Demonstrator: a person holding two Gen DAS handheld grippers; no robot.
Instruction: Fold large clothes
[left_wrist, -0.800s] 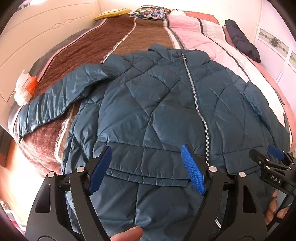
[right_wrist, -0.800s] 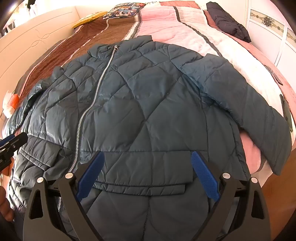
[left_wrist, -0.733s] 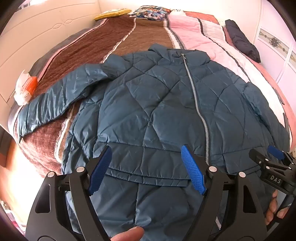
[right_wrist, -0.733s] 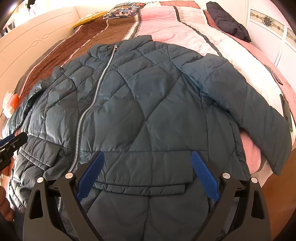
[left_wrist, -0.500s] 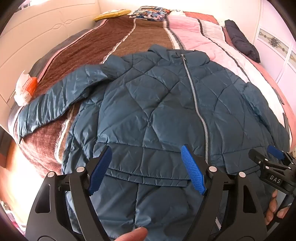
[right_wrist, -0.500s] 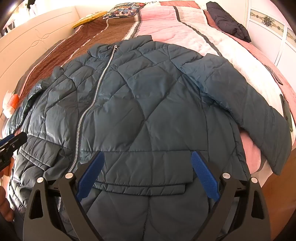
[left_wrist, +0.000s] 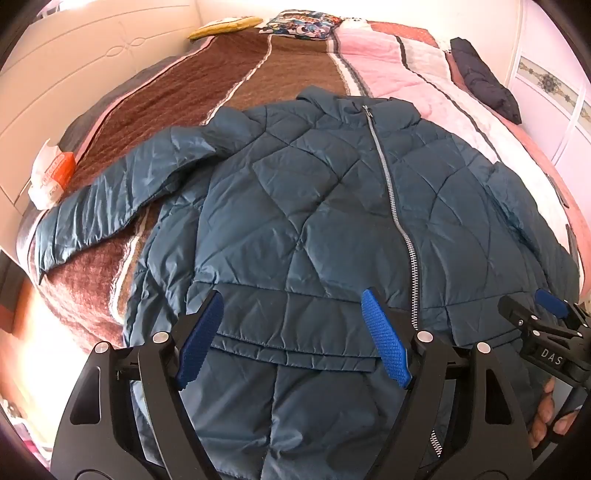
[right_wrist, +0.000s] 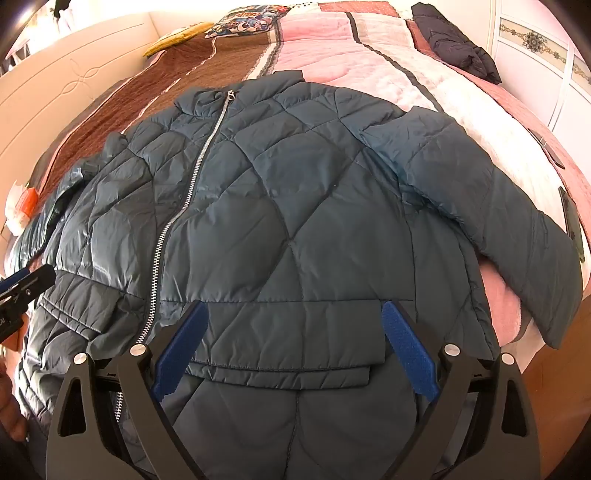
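A teal quilted jacket (left_wrist: 314, 206) lies face up on the bed, zipped, collar at the far end; it also shows in the right wrist view (right_wrist: 295, 221). Its left sleeve (left_wrist: 110, 195) stretches out to the left, its right sleeve (right_wrist: 498, 206) to the right. My left gripper (left_wrist: 291, 332) is open and empty above the left pocket flap near the hem. My right gripper (right_wrist: 295, 339) is open and empty above the right pocket flap. The right gripper also shows at the right edge of the left wrist view (left_wrist: 546, 332).
The bed has a brown blanket (left_wrist: 229, 74) on the left and a pink one (right_wrist: 351, 55) on the right. A white and orange packet (left_wrist: 50, 173) lies at the left edge. A dark folded garment (left_wrist: 484, 77) lies far right. Pillows (left_wrist: 303, 26) sit at the head.
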